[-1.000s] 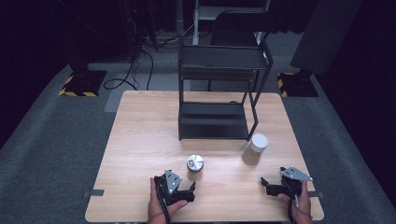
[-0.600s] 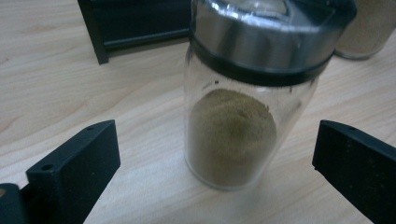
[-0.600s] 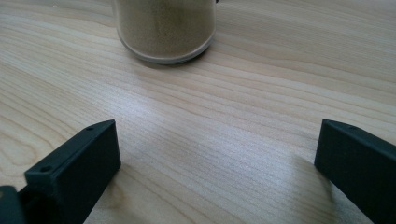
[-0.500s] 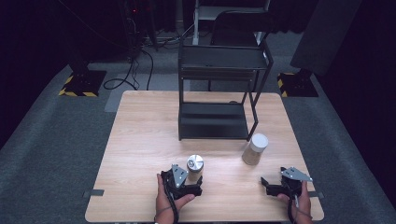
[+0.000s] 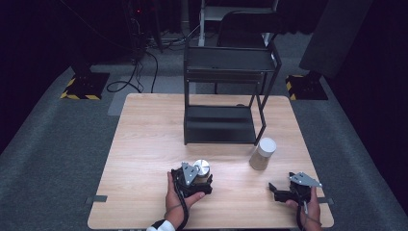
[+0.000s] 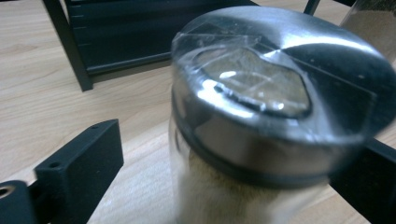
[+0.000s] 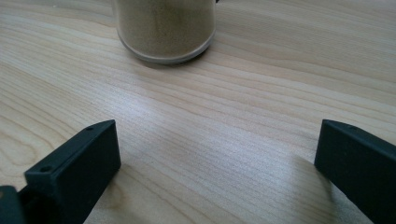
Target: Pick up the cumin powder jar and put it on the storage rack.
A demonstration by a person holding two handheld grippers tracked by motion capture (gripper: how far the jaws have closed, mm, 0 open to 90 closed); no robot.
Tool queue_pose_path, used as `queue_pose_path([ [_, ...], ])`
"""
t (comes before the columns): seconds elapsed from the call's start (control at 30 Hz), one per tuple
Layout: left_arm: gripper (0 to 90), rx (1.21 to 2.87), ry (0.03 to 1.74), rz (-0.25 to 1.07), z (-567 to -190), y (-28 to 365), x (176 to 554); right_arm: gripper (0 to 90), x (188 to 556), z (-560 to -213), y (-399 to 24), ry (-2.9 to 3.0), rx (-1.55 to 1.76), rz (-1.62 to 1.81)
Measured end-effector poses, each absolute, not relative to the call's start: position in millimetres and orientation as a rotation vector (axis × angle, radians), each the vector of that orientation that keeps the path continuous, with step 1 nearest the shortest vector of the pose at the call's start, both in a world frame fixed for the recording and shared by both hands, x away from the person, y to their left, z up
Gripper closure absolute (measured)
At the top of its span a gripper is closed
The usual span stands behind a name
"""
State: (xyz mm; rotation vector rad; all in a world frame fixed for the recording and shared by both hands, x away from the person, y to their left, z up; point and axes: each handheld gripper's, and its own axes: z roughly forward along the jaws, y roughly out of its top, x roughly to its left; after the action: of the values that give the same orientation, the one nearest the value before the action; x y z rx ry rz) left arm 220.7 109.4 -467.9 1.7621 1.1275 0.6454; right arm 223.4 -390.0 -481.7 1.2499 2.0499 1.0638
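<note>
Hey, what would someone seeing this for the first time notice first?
Most striking is the metal-lidded jar at the table's near edge, standing between the fingers of the left gripper, which have just been closing around it with a gap on one side. Next come the black two-tier rack at the far middle of the table, and the white-lidded jar to its right, ahead of the open right gripper.

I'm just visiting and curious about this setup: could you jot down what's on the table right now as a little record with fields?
table: light wood
rack: black two-tier shelf, at the far middle
steel-lidded jar: between the left gripper fingers, which have just been closing; one finger not yet touching
white-lidded jar: upright, right of the rack
right gripper: open, low over bare wood, short of the white-lidded jar
</note>
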Motion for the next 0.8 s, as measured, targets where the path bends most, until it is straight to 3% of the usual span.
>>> queue_pose_path([
  [0.43, 29.8, 1.737, 1.101, 0.658, -475.6, 103.2, 224.5, 0.0, 222.8, -481.7, -389.4, 2.046, 1.252, 1.061],
  [0.8, 31.1, 1.723, 1.138, 0.627, -468.6, 103.9, 232.5, 0.0, 221.8, -482.1, -388.3, 2.039, 1.25, 1.057],
])
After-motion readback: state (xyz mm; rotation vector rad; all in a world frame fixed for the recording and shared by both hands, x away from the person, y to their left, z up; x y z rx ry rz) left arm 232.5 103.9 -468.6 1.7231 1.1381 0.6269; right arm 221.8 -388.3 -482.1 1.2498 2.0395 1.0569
